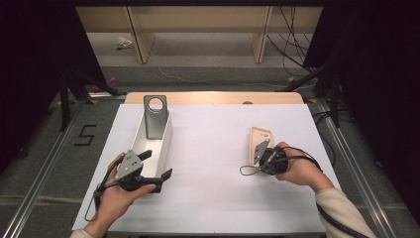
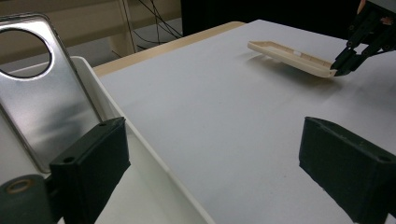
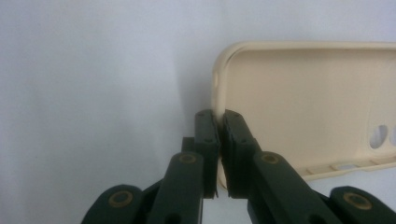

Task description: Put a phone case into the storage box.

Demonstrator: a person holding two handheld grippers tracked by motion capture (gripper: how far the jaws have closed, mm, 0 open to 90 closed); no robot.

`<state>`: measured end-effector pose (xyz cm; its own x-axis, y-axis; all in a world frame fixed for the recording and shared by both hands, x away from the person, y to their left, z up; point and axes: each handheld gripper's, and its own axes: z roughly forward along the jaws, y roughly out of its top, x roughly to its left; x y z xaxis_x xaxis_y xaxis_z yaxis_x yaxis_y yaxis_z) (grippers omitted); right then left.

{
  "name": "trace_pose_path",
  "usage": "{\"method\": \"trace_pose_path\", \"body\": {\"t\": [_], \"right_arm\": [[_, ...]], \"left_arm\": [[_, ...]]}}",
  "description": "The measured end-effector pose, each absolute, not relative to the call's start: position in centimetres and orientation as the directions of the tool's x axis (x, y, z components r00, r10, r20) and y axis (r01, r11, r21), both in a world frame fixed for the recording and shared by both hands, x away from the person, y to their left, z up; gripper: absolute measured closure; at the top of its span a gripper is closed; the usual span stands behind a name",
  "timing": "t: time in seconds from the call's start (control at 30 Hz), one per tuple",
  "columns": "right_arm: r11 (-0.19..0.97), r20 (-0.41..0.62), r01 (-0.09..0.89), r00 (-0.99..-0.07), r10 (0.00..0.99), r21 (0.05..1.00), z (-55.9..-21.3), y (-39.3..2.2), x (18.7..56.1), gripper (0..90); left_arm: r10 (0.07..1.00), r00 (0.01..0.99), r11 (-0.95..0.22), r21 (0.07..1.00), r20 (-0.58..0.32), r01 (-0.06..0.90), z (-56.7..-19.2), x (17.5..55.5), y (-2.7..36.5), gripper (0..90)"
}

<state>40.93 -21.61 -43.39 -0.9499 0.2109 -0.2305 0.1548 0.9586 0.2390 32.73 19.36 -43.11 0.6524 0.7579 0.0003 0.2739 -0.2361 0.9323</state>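
A cream phone case (image 1: 259, 141) lies hollow side up at the right of the white table top. My right gripper (image 1: 258, 154) is shut on its near rim. In the right gripper view the two jaws (image 3: 218, 119) pinch the case's edge (image 3: 303, 102) between them. In the left gripper view the case (image 2: 289, 57) hangs a little above the surface with a shadow under it, held by the right gripper (image 2: 343, 67). My left gripper (image 1: 157, 165) is open with nothing between its jaws (image 2: 212, 135), at the near end of a white tray (image 1: 167, 141).
A grey metal plate (image 1: 155, 119) with a round hole leans against the tray's far end; the left gripper view shows the plate (image 2: 51, 107) inside the tray wall (image 2: 140, 140). The white table top (image 1: 213, 163) stretches between the two hands.
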Motion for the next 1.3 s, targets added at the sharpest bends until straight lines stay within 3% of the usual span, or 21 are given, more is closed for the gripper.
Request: {"method": "trace_pose_path", "body": {"t": [0.6,1.3], "right_arm": [[0.88,-0.225,0.144,-0.936,0.269,0.454,-42.1,-21.1,39.7,86.4],[0.816,-0.206,0.121,-0.937,0.282,0.565,-42.1,-20.1,38.0,86.6]], "left_arm": [[0.763,0.646,-0.23,0.933,-0.003,0.276,-43.1,32.7,19.5,8.3],[0.764,0.646,-0.231,0.933,-0.002,0.277,-43.1,32.8,19.5,8.4]]}}
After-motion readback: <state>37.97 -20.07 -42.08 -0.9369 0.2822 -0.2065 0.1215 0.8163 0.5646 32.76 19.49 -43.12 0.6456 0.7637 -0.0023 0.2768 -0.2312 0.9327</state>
